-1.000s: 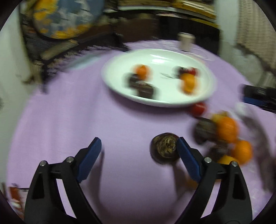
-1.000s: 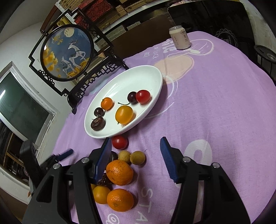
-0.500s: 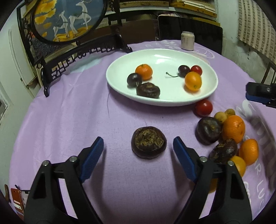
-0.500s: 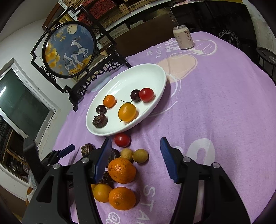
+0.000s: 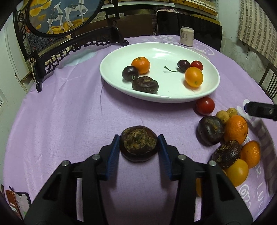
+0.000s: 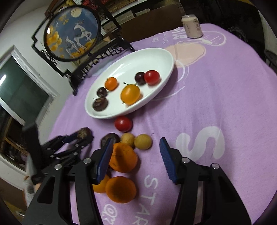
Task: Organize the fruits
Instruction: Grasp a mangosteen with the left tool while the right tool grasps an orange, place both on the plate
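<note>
My left gripper (image 5: 138, 144) is shut on a dark brown wrinkled fruit (image 5: 138, 145) resting on the purple cloth; it also shows in the right wrist view (image 6: 84, 133). The white oval plate (image 5: 210, 86) behind it holds several fruits, among them a small orange (image 5: 141, 64) and a yellow-orange fruit (image 5: 193, 76). A pile of loose fruit lies at the right: a red tomato (image 5: 205, 105), a dark round fruit (image 5: 210, 129), oranges (image 5: 235, 129). My right gripper (image 6: 135, 159) is open above that pile, over an orange (image 6: 123, 160) and two small tan fruits (image 6: 142, 141).
A drink can (image 5: 186, 36) stands beyond the plate. A black-framed round deer picture (image 5: 65, 15) stands at the back left of the table. A phone (image 5: 19, 206) lies at the near left edge. Dark chairs stand behind the table.
My left gripper moved left to centre on the dark brown fruit, moved forward and closed on it. My right gripper stayed open and drifted slightly over the fruit pile.
</note>
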A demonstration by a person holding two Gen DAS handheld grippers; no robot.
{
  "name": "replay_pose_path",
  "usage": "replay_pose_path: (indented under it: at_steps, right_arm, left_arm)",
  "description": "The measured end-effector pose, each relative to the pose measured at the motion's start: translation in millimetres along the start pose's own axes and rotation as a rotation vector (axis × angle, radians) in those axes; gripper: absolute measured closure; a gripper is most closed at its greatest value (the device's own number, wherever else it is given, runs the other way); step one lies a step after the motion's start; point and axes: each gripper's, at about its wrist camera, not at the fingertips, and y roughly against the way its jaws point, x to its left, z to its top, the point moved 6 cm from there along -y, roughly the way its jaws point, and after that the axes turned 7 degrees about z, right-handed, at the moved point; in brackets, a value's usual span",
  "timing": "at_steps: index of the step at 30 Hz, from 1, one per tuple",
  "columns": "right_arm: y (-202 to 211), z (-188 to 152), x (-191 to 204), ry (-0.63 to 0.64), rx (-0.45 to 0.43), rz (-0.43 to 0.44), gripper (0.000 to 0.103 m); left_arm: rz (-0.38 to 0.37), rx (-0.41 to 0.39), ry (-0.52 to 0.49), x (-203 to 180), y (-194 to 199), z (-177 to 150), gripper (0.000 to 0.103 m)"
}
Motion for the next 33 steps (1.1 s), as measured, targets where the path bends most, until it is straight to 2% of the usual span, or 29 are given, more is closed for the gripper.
replay_pose_path:
  at_steps: [4,10,14,17,22,25,30,33]
  right_arm:
    - [4,-5,12,0.024,0.011,0.065,0.051]
    - [-14,-21,19,0.037,0.096,0.067,0.051]
    - [-26,-25,17,0.039,0.104,0.030,0.058]
    - [-23,-24,19,0.052,0.084,0.035,0.059]
    - [1,-7,22,0.043,-0.020,0.080,0.059]
    - [9,12,15,0.017,-0.064,0.051,0.059]
    - [-5,53,12,0.012,-0.065,0.004,0.059]
    - [-15,67,9,0.020,-0.064,-0.026,0.059]
  left_arm:
    - [0.003,0.003,-0.002,0,0,0,0.057]
    - [0.003,0.002,-0.003,0,0,0,0.056]
    - [0.000,0.001,-0.002,0,0,0,0.057]
    - [-0.008,-0.008,0.007,1,3,1,0.058]
    - [-0.032,-0.080,0.062,9,28,16,0.058]
    - [-0.042,-0.097,0.083,13,33,37,0.058]
    - [-0.049,-0.080,0.133,16,14,76,0.058]
    - [-0.084,-0.045,0.135,4,-6,90,0.058]
